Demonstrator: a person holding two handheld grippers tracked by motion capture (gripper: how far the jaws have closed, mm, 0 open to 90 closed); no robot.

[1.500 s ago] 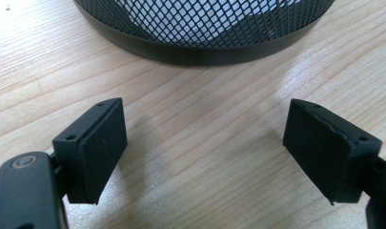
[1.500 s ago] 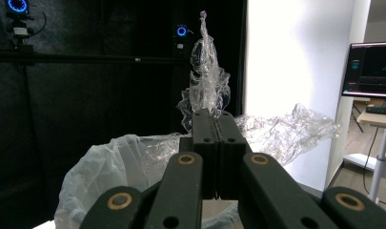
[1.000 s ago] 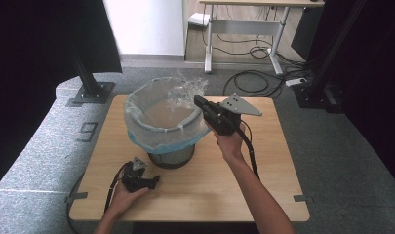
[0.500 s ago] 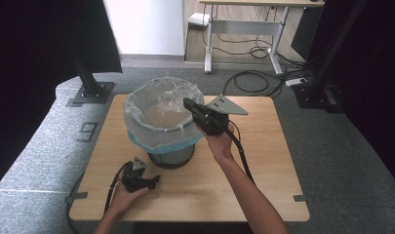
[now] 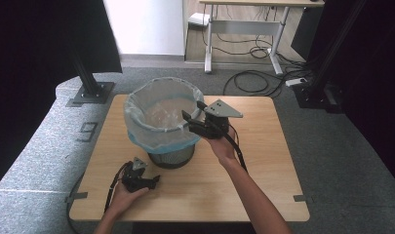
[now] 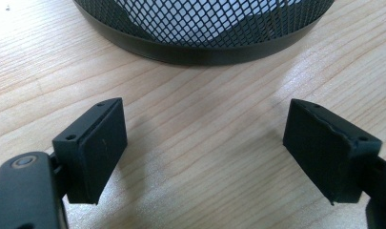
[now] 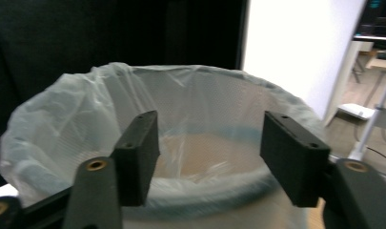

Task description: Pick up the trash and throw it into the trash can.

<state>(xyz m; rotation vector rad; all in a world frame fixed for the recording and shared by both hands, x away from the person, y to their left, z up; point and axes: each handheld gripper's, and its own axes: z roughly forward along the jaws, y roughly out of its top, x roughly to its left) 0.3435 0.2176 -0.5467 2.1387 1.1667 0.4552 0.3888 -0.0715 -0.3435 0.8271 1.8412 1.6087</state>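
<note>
A black mesh waste bin (image 5: 171,157) stands on the wooden table (image 5: 253,175), lined with a pale translucent plastic bag (image 5: 158,117) folded over its rim. My right gripper (image 5: 191,114) is held at the bin's right rim, jaws open and empty, pointing left over the opening. In the right gripper view the bag (image 7: 66,138) lies just beyond the open right gripper (image 7: 209,157). My left gripper (image 5: 155,181) rests low on the table in front of the bin, open and empty. The left gripper view has the open left gripper (image 6: 205,152) facing the bin's mesh base (image 6: 205,28).
The table's right half and front edge are bare wood. Grey carpet (image 5: 49,146) surrounds the table. Black stand bases (image 5: 90,92) sit at the back left and back right. A desk (image 5: 244,29) with floor cables stands behind.
My right gripper has moved left, from beside the bin to over its right rim. The left gripper has stayed in place on the table.
</note>
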